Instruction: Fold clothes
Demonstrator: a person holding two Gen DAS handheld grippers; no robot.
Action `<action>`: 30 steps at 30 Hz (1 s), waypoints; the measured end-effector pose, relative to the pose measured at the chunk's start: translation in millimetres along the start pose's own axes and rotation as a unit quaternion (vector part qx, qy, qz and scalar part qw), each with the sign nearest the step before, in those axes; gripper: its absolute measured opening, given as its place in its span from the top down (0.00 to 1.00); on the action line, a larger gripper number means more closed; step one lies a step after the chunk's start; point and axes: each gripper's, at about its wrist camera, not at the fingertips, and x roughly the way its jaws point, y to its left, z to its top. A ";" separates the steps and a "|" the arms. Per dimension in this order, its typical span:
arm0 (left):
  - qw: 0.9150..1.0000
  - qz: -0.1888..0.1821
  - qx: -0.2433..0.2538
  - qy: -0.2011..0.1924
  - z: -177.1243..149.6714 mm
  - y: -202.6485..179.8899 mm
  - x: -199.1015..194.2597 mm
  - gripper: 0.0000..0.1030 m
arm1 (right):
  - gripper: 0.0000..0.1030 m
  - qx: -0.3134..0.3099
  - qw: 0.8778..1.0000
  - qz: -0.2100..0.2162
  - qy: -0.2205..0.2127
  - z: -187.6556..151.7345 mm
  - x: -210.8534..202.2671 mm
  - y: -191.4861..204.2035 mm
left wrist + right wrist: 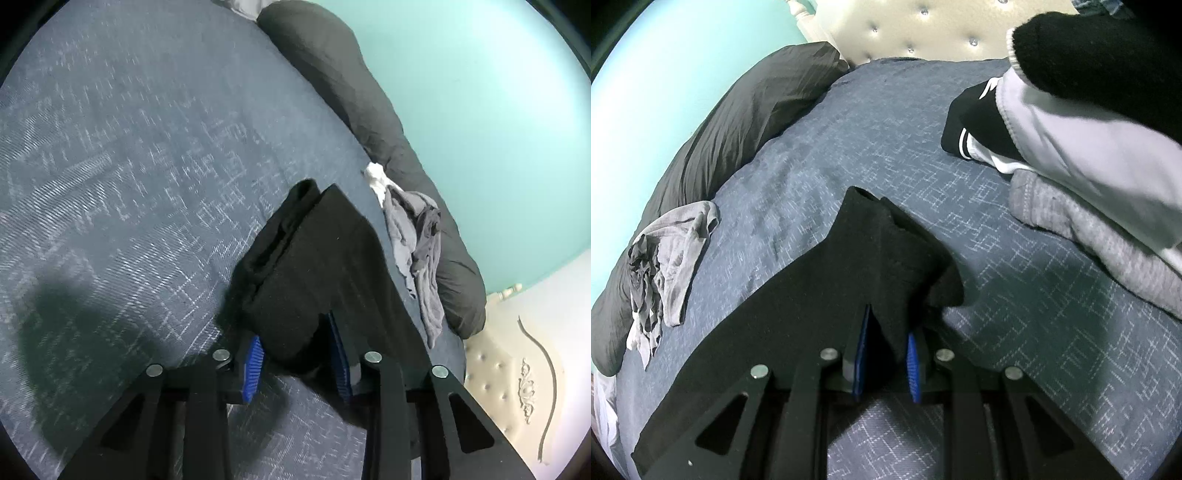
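1. The black garment (325, 258) was up off the bed (129, 166), carried between both tools, and already doubled over on itself: thick stacked layers showed along its left edge in the left wrist view. So at least one fold looked done.

2. The left gripper (295, 360) had its blue-padded fingers (253, 363) on either side of the garment's bunched lower edge, and the cloth filled the gap between them, so I read that as a pinch on the fabric.

3. The right gripper (886, 363) had its fingers (913, 365) drawn close together with a thin peak of the same black garment (886, 251) rising from between them (a firm pinch, by the look of it). The rest of the cloth draped away to the left, over the tool's frame.

4. Done so far, as I judged it: this one piece was part-folded and held at two points above the patterned cover.

5. Left to do: lay it flat, finish the fold and set it down.

6. More work waited. A crumpled grey garment (665, 266) lay loose beside the dark pillow (746, 110), clearly unfolded.

7. A heap of white, grey and black clothes (1089, 155) sat well apart at the right, and whether those were folded I couldn't tell.
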 end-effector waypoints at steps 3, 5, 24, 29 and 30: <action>1.000 0.006 0.004 -0.004 1.2 2.1 -3.7 0.71 | 0.84 -0.005 1.000 0.001 0.000 2.5 -1.5 1.6; 1.000 0.008 -0.015 0.003 -0.5 14.4 0.0 0.80 | 0.85 -0.008 1.000 0.000 0.001 3.5 -2.0 1.8; 0.998 0.057 0.032 -0.004 0.1 0.9 -9.7 0.69 | 0.91 -0.016 1.000 0.018 -0.004 7.1 -11.4 5.8; 0.995 0.078 0.048 -0.023 5.0 -4.9 -20.2 0.68 | 0.92 -0.027 0.999 0.032 -0.014 12.0 -21.8 12.6; 0.995 0.081 0.050 -0.026 5.7 -5.6 -21.7 0.68 | 0.92 -0.029 0.999 0.034 -0.017 13.3 -24.8 14.8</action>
